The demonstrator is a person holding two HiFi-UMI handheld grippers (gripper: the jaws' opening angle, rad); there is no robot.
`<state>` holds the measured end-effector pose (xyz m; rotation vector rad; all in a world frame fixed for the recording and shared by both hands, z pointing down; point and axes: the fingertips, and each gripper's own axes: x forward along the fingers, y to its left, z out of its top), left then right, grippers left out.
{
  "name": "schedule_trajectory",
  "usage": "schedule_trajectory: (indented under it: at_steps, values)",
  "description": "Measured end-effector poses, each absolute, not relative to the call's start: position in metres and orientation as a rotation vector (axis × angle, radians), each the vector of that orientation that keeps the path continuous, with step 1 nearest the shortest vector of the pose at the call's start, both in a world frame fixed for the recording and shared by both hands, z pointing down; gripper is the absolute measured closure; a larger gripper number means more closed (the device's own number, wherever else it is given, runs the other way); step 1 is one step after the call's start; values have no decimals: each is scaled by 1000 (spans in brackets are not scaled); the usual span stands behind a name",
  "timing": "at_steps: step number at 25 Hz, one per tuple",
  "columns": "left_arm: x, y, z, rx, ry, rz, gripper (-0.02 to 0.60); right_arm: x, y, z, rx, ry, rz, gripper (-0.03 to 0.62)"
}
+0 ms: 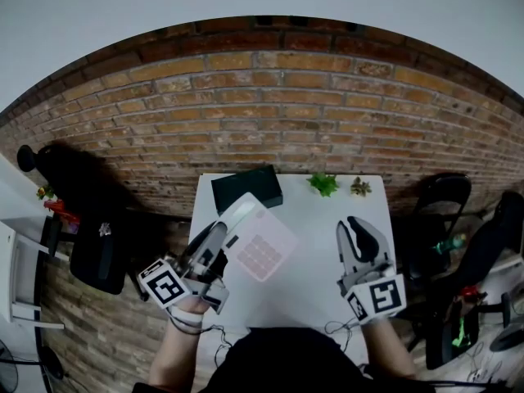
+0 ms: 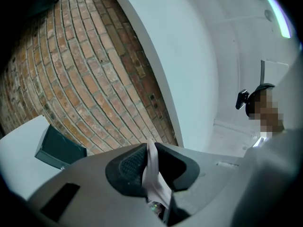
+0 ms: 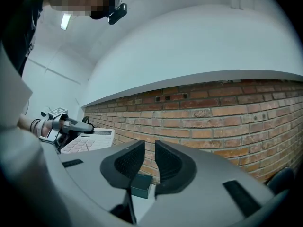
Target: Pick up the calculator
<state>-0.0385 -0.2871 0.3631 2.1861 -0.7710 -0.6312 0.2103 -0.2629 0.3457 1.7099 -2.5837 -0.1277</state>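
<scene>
Left gripper (image 2: 150, 159) clamps flat white plastic calculator with pink keys (image 1: 262, 248) above white table (image 1: 315, 228); right gripper (image 3: 149, 157) narrowly open, empty, at right.

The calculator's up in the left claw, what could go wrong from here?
The left claw pinches the calculator only by one edge, with most of it sticking out, so it may tip or slip and drop onto the table. The dark box sits just beyond it; a swing that way might knock it. The right claw is empty and off to the side, so nothing backs up the grip.
</scene>
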Motion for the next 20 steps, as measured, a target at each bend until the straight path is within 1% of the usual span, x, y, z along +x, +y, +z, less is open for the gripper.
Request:
schedule_trajectory:
  at_steps: [20]
  values:
    - [-32, -282, 371, 2171, -768, -620, 532, 228, -266, 356, 1749, -2592, -73, 522]
